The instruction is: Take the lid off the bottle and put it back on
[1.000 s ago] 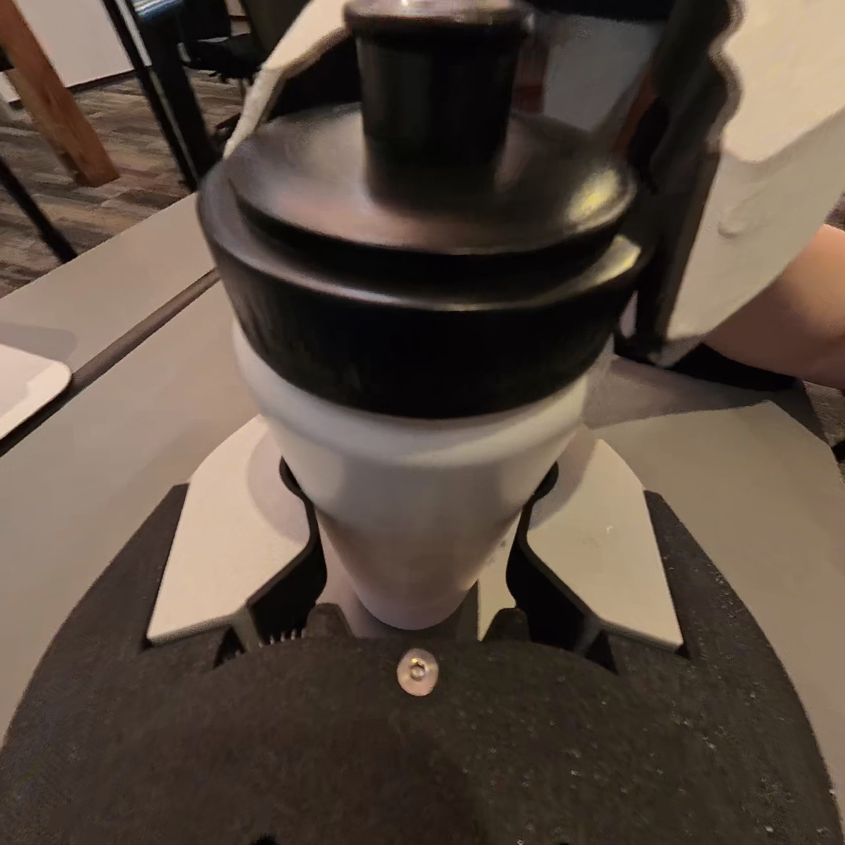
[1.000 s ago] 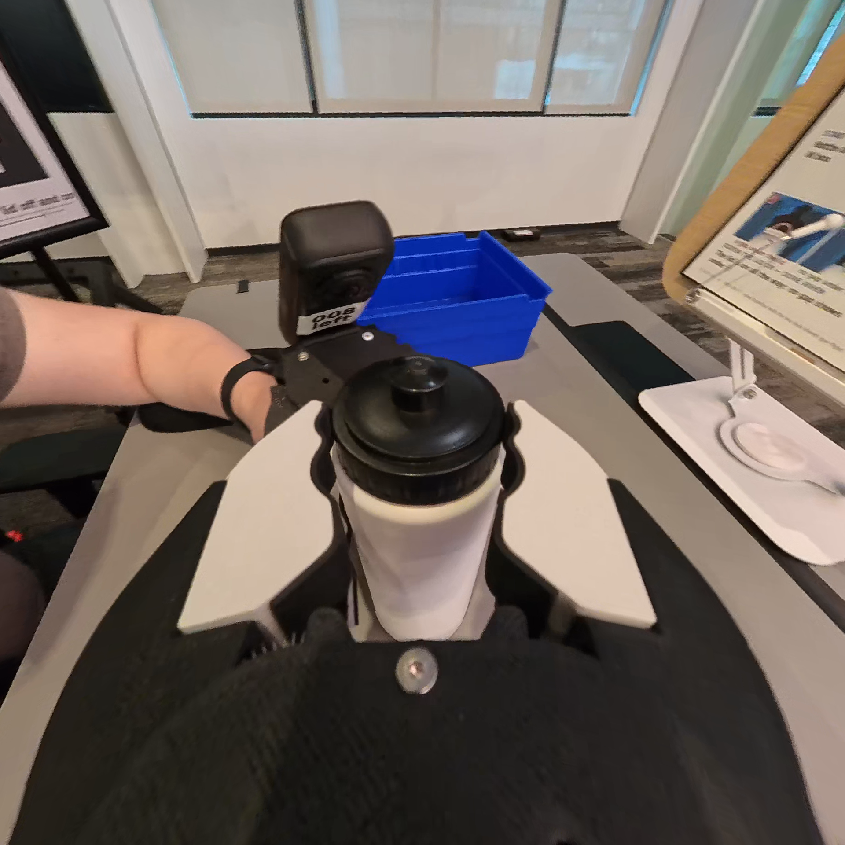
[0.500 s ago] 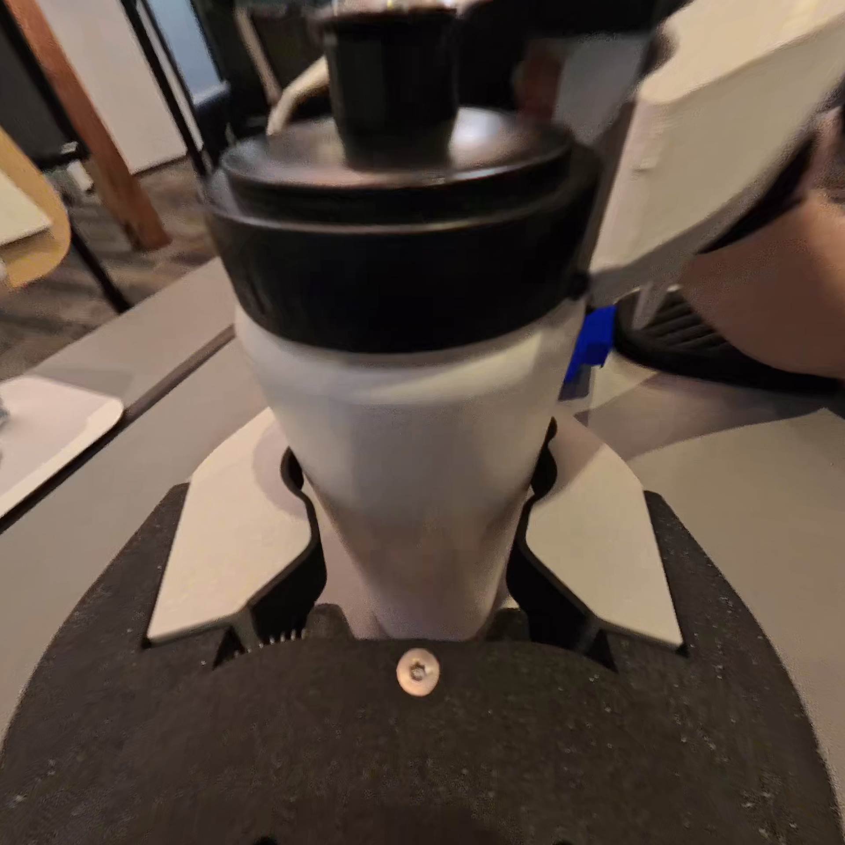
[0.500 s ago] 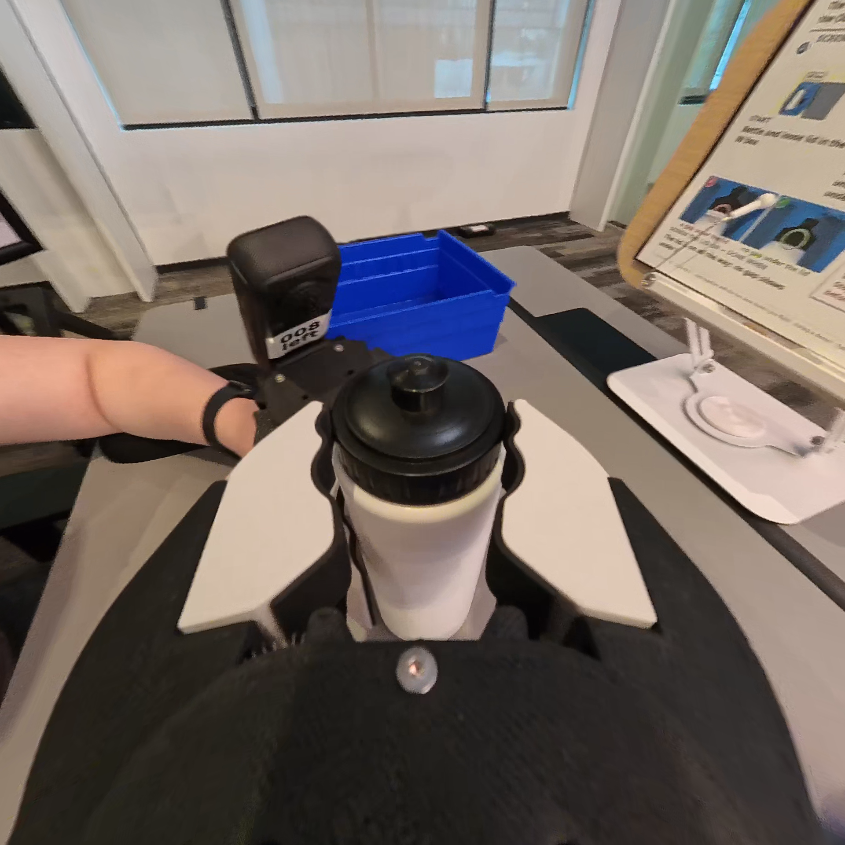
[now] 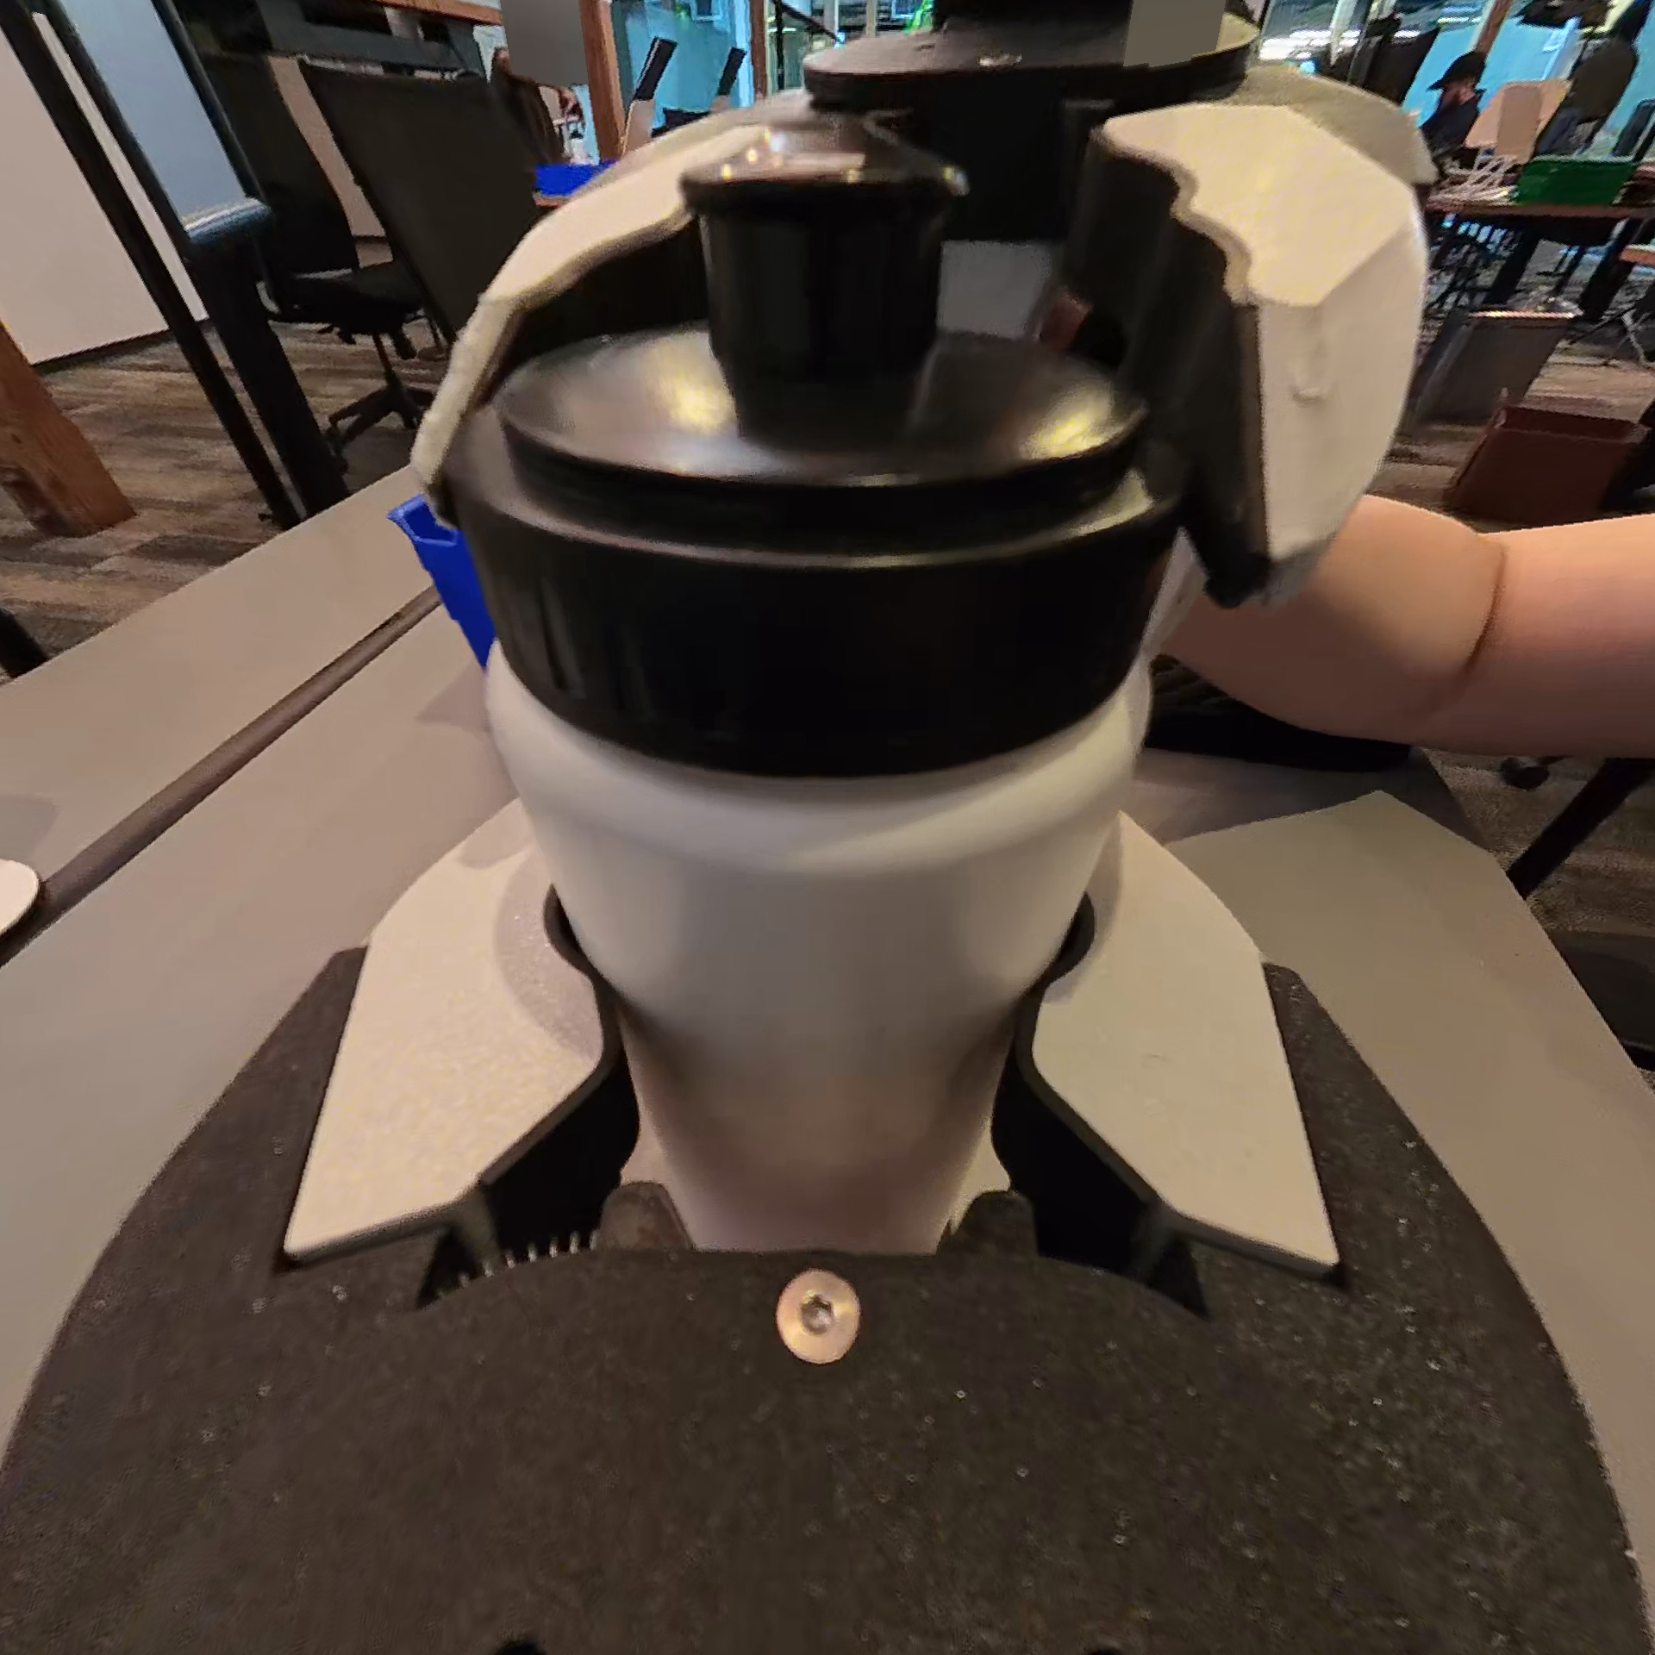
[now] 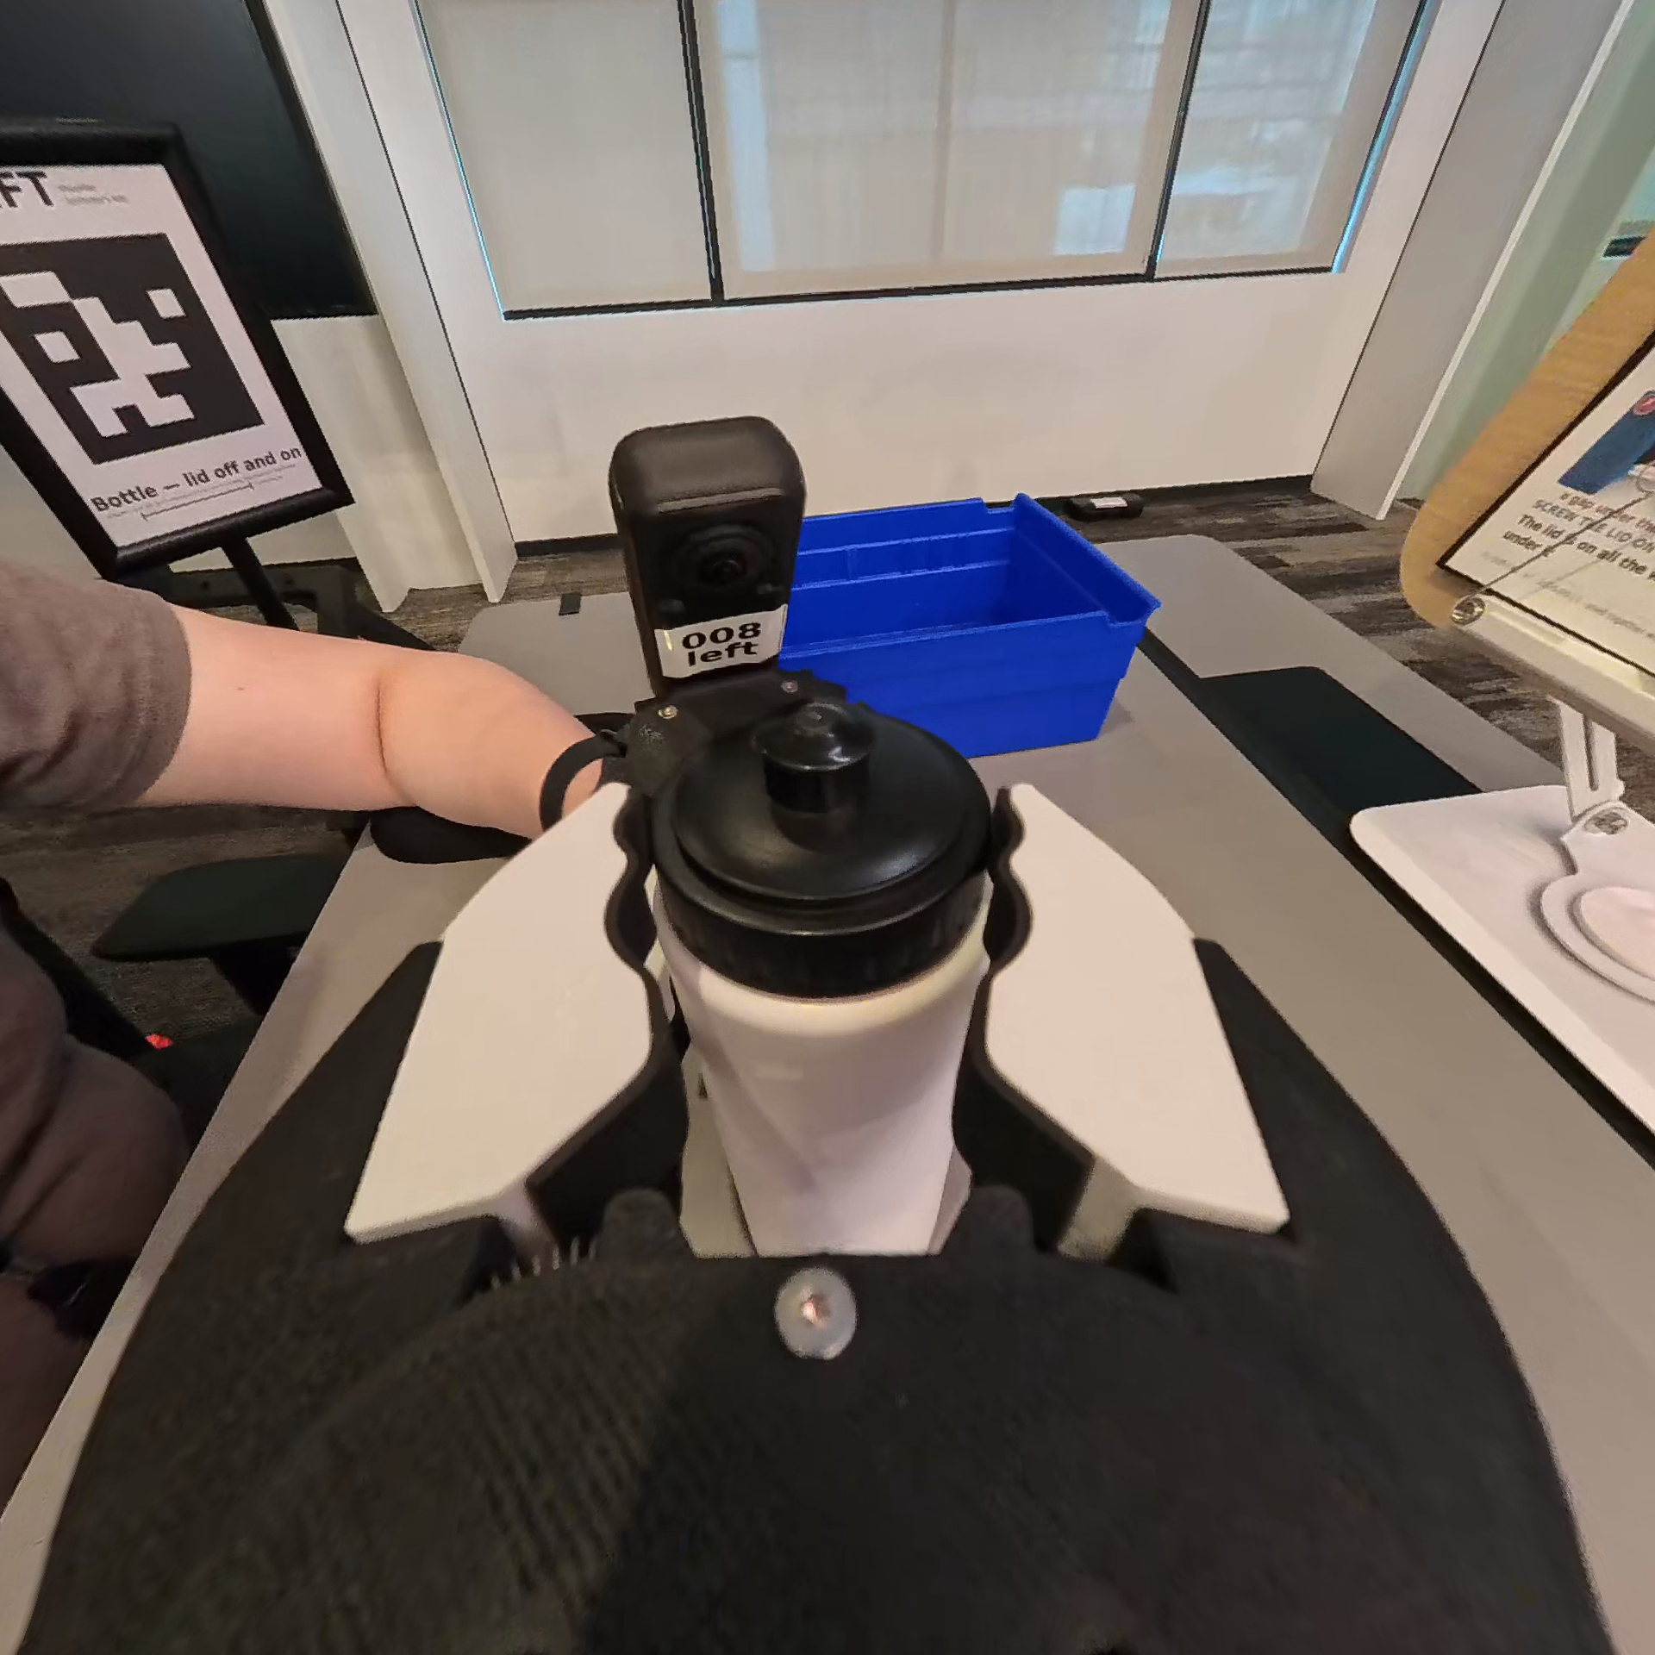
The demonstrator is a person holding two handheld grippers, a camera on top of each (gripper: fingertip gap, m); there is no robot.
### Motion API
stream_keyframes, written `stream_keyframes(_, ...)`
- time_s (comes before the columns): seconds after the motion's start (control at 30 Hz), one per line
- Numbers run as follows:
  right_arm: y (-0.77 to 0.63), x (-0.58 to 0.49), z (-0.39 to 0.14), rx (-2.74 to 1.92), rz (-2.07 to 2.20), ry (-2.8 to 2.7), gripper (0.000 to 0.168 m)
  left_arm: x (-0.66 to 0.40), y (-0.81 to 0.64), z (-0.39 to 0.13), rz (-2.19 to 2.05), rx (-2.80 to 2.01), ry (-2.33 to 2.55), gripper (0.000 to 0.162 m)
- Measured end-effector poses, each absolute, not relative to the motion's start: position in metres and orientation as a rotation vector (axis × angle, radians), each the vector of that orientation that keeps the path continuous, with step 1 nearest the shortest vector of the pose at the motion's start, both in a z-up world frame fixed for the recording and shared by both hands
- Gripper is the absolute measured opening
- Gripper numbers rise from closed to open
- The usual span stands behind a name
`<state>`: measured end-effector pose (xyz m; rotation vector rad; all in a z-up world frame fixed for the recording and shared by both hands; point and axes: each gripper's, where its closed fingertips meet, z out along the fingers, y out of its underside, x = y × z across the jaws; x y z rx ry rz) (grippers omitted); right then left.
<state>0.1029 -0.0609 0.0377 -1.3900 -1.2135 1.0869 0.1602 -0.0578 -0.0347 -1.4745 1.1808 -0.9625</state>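
Note:
A white bottle [image 5: 815,896] with a black screw lid [image 5: 806,609] and pull spout stands upright over the grey table [image 5: 224,896]. My left gripper [image 5: 819,918] is shut on the bottle's body below the lid. My right gripper [image 6: 819,824] is shut on the lid, one white finger on each side of it. In the left wrist view the right gripper [image 5: 913,295] wraps the lid from behind. In the right wrist view the bottle [image 6: 824,1101] and lid [image 6: 819,896] fill the middle, and the left gripper's camera block [image 6: 707,555] rises behind them; its fingers are hidden.
A blue bin [image 6: 949,627] sits on the table beyond the bottle. A white stand base [image 6: 1478,896] holding an instruction board [image 6: 1567,501] is at the right. A sign on an easel [image 6: 134,358] stands at the left. A person's forearm [image 6: 358,716] reaches in from the left.
The two grippers have turned relative to each other about the bottle's axis: the right gripper moved from the right side to behind the lid. The lid stays seated on the bottle.

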Motion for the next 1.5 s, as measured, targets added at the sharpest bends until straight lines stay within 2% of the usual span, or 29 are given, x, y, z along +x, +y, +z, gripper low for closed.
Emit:
stream_keyframes(1.17, -0.057, 0.104, 0.036, -1.394, 0.922, -1.235, 0.073, 0.157, -0.048, -0.040, -0.820, -1.639, 1.128, 0.099)
stream_keyframes(1.5, -0.067, 0.109, 0.038, -1.278, 1.075, -1.309, 0.073, 0.166, -0.060, -0.040, -0.983, -1.439, 1.185, 0.103)
